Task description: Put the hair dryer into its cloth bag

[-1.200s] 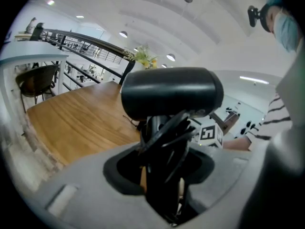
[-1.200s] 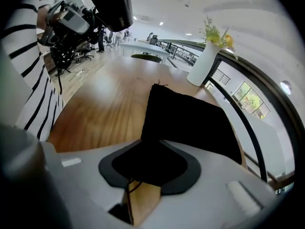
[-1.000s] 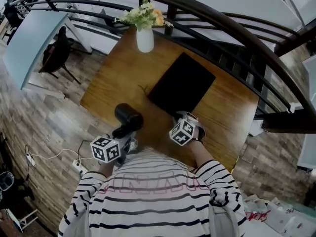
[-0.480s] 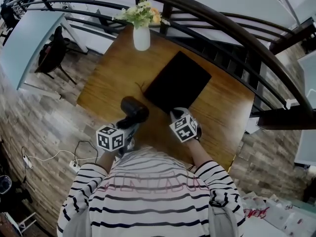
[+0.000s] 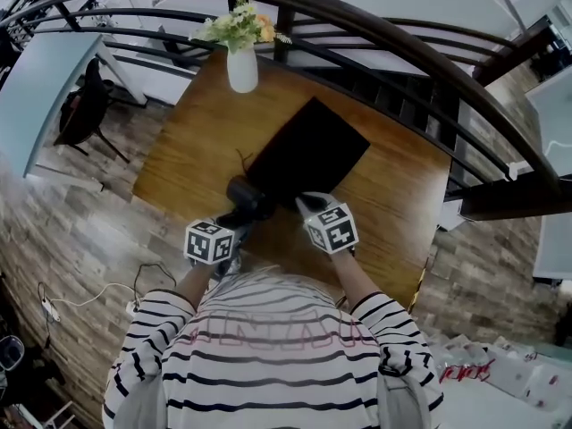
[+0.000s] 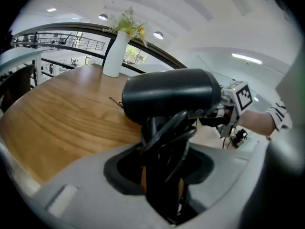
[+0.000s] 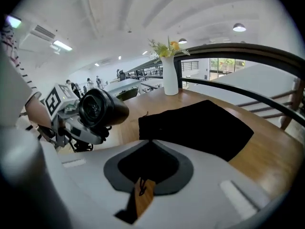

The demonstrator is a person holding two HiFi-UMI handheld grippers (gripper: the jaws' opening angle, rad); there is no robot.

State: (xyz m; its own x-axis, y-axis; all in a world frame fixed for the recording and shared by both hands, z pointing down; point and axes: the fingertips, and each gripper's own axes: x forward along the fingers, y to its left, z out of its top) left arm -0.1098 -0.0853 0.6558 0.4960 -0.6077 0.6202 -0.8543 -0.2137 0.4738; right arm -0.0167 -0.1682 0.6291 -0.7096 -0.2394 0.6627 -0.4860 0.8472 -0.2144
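Showing glossy black hair dryer [image 6: 171, 97], cloth bag [image 5: 308, 150]

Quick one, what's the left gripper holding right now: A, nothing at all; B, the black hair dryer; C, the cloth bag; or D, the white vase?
B: the left gripper is clamped on the handle of the hair dryer, whose barrel sits above its jaws.

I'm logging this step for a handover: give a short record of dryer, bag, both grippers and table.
hair dryer: black, gripped by its handle, cord looped round it
cloth bag: black, lying on the table
left gripper: fingers shut on the dryer's handle
right gripper: fingers shut at the bag's near edge, apparently pinching it
table: wooden, white vase of flowers at far end
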